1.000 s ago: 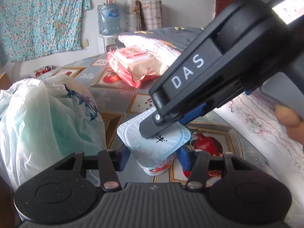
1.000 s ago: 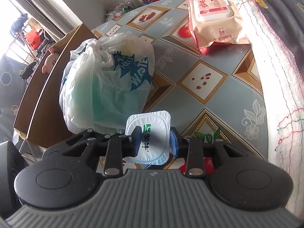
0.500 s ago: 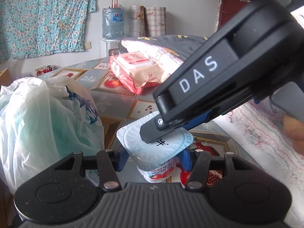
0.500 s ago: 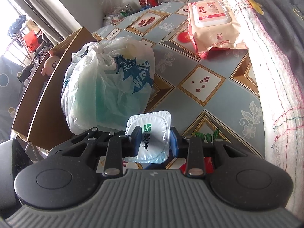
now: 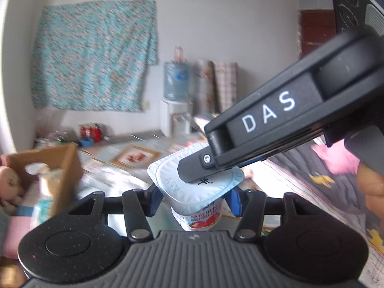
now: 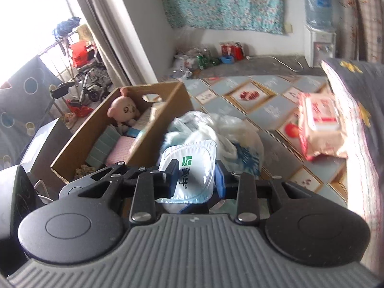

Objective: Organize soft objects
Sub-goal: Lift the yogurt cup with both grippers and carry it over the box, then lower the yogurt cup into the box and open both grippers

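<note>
Evidently both tools share one yogurt cup [image 5: 196, 192]: the left gripper [image 5: 193, 200] pinches its body from the sides, while the right gripper [image 6: 195, 178] clamps across the foil lid, likely to steady a squashy tub in the air. Ahead and left of the tools is an open box [image 6: 148, 129]. The right gripper's side reads "DAS"; the lid's date print is too small.

Yogurt cup [image 5: 199, 216] partly covered by the right gripper [image 5: 208, 168] across its lid; lower body cut by the left gripper's housing. Print on the lid date too small to read. Doll [image 5: 10, 184] cropped at the frame edge. Cardboard box [image 5: 60, 160] and bench pattern smeared with blur.
</note>
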`<action>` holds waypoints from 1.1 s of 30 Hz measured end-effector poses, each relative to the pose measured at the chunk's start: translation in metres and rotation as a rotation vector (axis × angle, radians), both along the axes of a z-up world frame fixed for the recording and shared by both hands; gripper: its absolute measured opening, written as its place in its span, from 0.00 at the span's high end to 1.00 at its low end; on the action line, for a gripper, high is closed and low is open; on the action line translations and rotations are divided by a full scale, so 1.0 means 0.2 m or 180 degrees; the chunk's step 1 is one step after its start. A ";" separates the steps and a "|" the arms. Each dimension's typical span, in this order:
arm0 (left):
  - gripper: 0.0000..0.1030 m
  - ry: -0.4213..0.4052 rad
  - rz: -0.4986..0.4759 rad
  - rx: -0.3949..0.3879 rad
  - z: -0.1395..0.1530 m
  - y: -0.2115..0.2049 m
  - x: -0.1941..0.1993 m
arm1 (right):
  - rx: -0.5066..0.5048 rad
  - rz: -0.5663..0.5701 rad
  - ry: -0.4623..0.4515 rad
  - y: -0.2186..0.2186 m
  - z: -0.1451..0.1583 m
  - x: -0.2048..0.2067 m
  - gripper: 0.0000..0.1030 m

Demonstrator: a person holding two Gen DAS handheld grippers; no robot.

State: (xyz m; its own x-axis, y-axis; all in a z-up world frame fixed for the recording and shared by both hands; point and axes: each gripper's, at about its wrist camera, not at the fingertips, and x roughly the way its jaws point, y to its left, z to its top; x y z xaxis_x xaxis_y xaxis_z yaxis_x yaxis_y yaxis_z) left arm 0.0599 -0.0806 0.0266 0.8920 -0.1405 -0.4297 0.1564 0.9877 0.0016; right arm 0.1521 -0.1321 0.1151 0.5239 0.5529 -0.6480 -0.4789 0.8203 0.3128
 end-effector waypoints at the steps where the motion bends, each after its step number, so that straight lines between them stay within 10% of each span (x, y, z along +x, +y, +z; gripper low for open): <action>1: 0.46 -0.0033 0.0083 0.0023 0.03 0.04 -0.01 | 0.0027 0.0084 -0.0041 0.06 0.03 0.01 0.70; 8: 0.46 -0.0071 0.0771 0.0168 0.18 0.43 -0.10 | 0.0210 0.0818 -0.0062 0.61 0.16 0.06 0.69; 17: 0.46 0.0983 0.1063 -0.0354 0.04 0.98 -0.04 | -0.0174 0.1407 0.0757 1.29 -0.08 0.23 0.69; 33: 0.49 0.1993 0.0905 -0.0804 -0.28 1.25 0.06 | -0.0677 0.1620 0.1514 1.55 -0.48 0.37 0.69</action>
State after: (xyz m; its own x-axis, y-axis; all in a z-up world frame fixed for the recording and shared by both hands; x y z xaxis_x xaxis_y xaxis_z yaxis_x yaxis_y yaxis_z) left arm 0.0723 0.1688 -0.0286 0.5065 -0.1024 -0.8562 -0.2092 0.9487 -0.2372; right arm 0.2270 0.1773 0.0183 -0.1298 0.4898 -0.8621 -0.6692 0.5983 0.4407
